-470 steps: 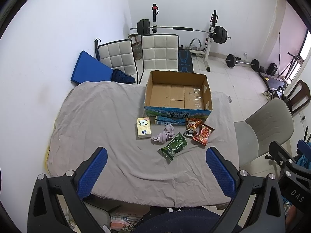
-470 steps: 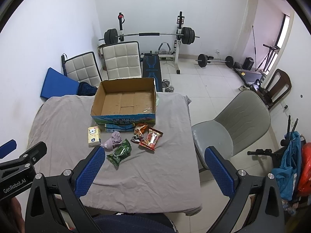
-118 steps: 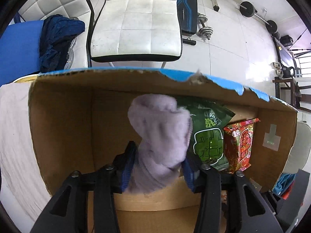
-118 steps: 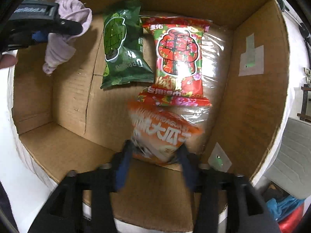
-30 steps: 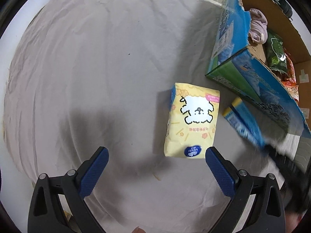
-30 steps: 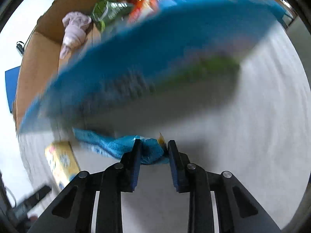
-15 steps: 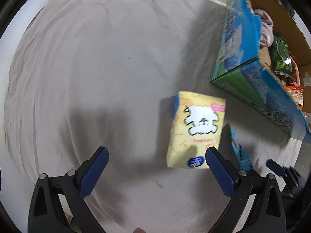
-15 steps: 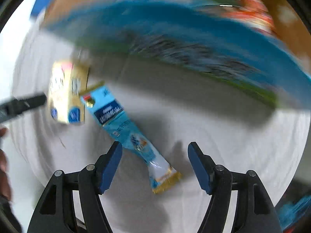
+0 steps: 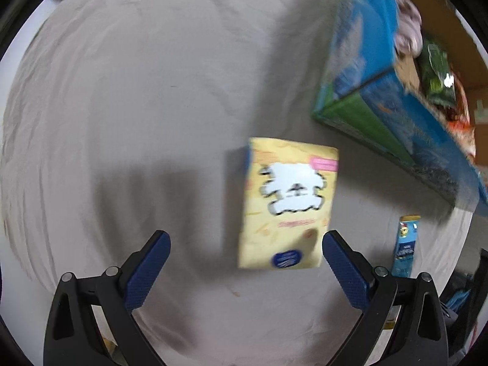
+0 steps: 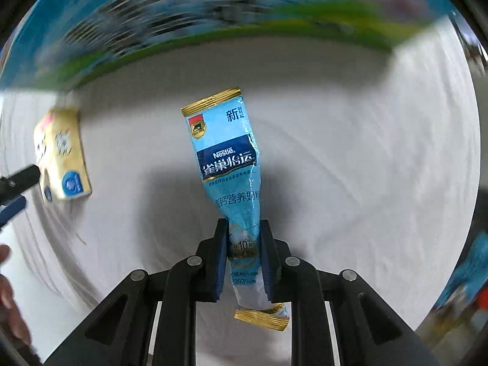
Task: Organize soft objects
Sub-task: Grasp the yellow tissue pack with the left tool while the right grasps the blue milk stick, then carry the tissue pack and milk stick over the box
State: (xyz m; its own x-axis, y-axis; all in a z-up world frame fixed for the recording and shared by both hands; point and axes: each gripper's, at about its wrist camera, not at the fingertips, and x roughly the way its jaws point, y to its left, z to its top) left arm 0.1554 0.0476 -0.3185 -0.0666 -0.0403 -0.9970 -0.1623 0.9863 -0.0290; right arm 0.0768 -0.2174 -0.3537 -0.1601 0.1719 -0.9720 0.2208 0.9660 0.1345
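Observation:
My right gripper [image 10: 243, 231] is shut on a blue Nestle milk powder sachet [image 10: 227, 155] and holds it over the grey tablecloth; the sachet also shows in the left wrist view [image 9: 405, 244]. My left gripper [image 9: 246, 256] is open just short of a yellow tissue pack with a white dog [image 9: 289, 204], which lies on the cloth; the pack also shows at the left of the right wrist view [image 10: 61, 155]. The cardboard box [image 9: 375, 97] holds a lilac sock [image 9: 407, 30], a green snack bag [image 9: 434, 73] and a red snack bag [image 9: 460, 122].
The grey tablecloth [image 9: 137, 106] covers the table, with open cloth to the left of the tissue pack. The box's blue printed side [image 10: 183, 24] fills the top of the right wrist view. A hand [image 10: 9, 289] shows at the left edge.
My right gripper has shut on the blue sachet, which lay on the cloth between its open fingers half a second ago. My left gripper has moved closer to the tissue pack.

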